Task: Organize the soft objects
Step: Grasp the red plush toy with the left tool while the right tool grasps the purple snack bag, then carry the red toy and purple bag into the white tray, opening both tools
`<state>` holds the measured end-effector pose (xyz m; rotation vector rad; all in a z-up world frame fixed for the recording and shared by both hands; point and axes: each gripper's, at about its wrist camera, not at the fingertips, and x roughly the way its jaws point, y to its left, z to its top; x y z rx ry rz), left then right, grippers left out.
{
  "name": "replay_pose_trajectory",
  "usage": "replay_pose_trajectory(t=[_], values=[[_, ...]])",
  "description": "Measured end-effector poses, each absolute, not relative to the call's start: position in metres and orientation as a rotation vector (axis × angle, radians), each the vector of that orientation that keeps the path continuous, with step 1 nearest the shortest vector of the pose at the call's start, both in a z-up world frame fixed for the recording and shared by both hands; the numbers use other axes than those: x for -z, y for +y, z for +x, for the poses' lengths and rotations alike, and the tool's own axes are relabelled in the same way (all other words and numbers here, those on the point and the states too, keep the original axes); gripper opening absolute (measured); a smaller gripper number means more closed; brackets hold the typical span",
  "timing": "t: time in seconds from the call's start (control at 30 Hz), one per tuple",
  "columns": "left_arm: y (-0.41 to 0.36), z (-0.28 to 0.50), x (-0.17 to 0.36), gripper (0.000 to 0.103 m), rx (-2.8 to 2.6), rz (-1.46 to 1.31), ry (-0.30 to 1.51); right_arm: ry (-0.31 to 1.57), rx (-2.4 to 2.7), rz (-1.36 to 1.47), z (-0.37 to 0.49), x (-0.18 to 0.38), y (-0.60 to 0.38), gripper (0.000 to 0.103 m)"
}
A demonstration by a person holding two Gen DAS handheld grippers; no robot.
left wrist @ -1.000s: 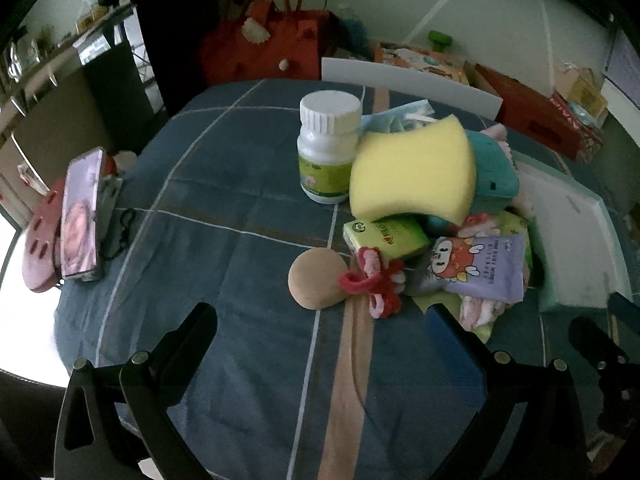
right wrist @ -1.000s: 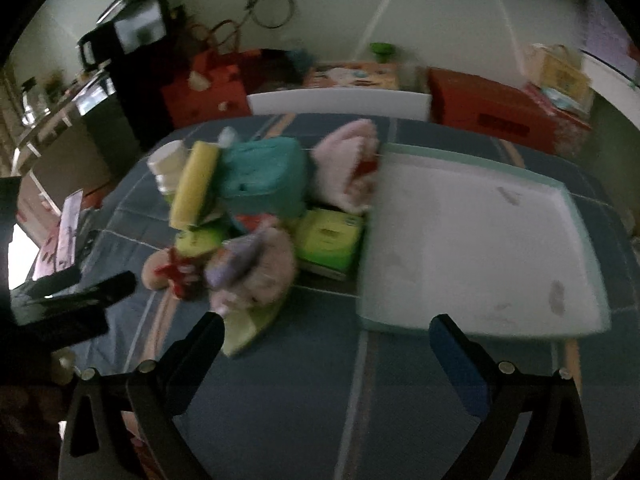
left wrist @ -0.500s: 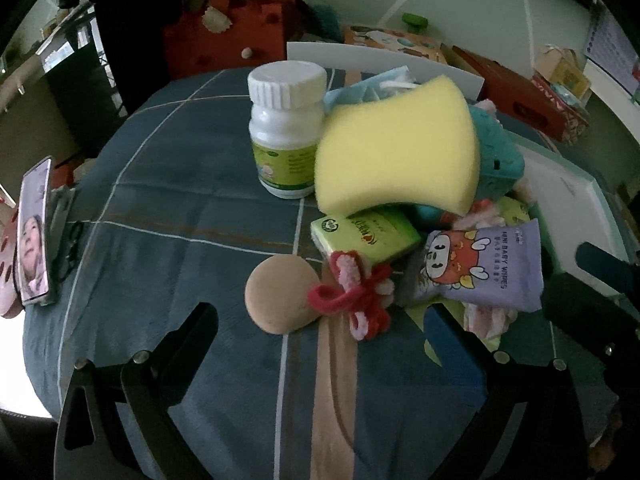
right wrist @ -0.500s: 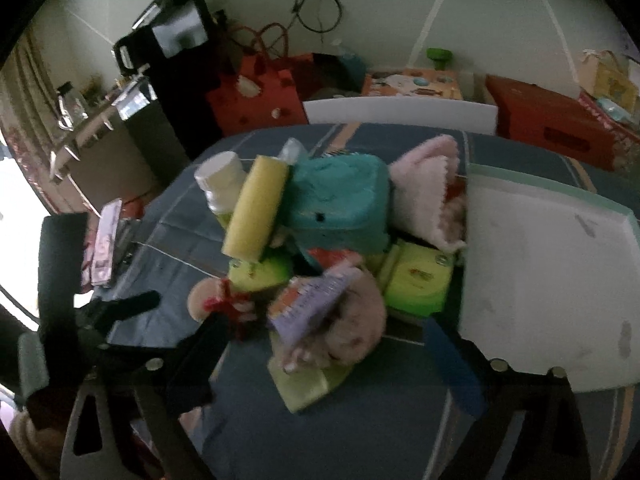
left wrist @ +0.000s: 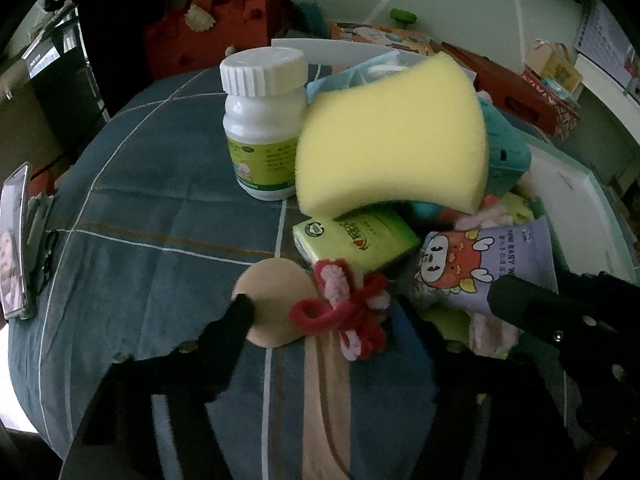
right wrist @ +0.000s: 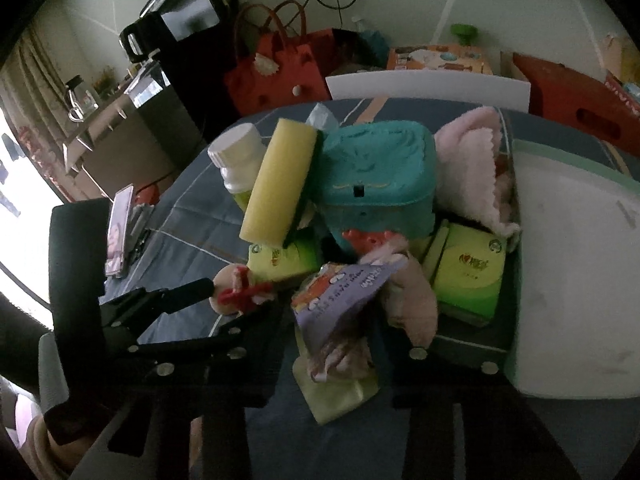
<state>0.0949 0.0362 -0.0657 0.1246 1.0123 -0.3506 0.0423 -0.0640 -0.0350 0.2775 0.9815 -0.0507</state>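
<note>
A heap of soft things lies on the blue quilted table (left wrist: 132, 216). My left gripper (left wrist: 326, 316) has its jaws closing around a tan round puff (left wrist: 272, 284) and a red and pink yarn bow (left wrist: 344, 316); its left fingertip (left wrist: 240, 308) touches the puff's edge. My right gripper (right wrist: 348, 332) has its jaws closing around a purple baby wipes pack (right wrist: 344, 284) and a pink cloth (right wrist: 412, 300), with both fingers close beside them. A yellow sponge (left wrist: 392, 140) leans on a teal plush box (right wrist: 376, 172). Green tissue packs (left wrist: 352, 240) lie under it.
A white pill bottle (left wrist: 264, 120) stands left of the sponge. A white tray with a green rim (right wrist: 576, 268) lies right of the heap. A phone on a stand (left wrist: 14, 240) is at the table's left edge. Red bags and boxes stand behind the table.
Both grippers came down and forward onto the heap. Their jaws went from wide open to partly closed, the left around the puff and bow, the right around the wipes pack and cloth.
</note>
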Motion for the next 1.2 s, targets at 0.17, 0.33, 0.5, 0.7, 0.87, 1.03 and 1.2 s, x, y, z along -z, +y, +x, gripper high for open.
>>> replay_pose_trajectory(t=[0.17, 0.33, 0.5, 0.7, 0.87, 1.03, 1.2], values=[[0.036, 0.092, 0.068, 0.052, 0.349, 0.128, 0.997, 0.992, 0.044, 0.297, 0.043, 0.039, -0.068, 0.032], [0.037, 0.085, 0.065, 0.041, 0.362, 0.119, 0.987, 0.987, 0.034, 0.314, 0.042, 0.037, -0.069, 0.029], [0.039, 0.075, 0.054, 0.031, 0.369, 0.105, 0.986, 0.972, 0.025, 0.327, 0.037, 0.033, -0.072, 0.025], [0.042, 0.067, 0.045, 0.031, 0.351, 0.107, 0.983, 0.945, 0.013, 0.35, 0.028, 0.025, -0.076, 0.015], [0.045, 0.06, 0.037, 0.03, 0.334, 0.088, 0.985, 0.927, -0.003, 0.363, 0.021, 0.018, -0.076, 0.014], [0.045, 0.055, 0.027, 0.03, 0.318, 0.1, 0.975, 0.893, -0.017, 0.371, 0.012, 0.01, -0.077, 0.007], [0.039, 0.051, 0.008, 0.03, 0.311, 0.117, 0.94, 0.866, -0.014, 0.386, 0.005, 0.004, -0.082, 0.006]])
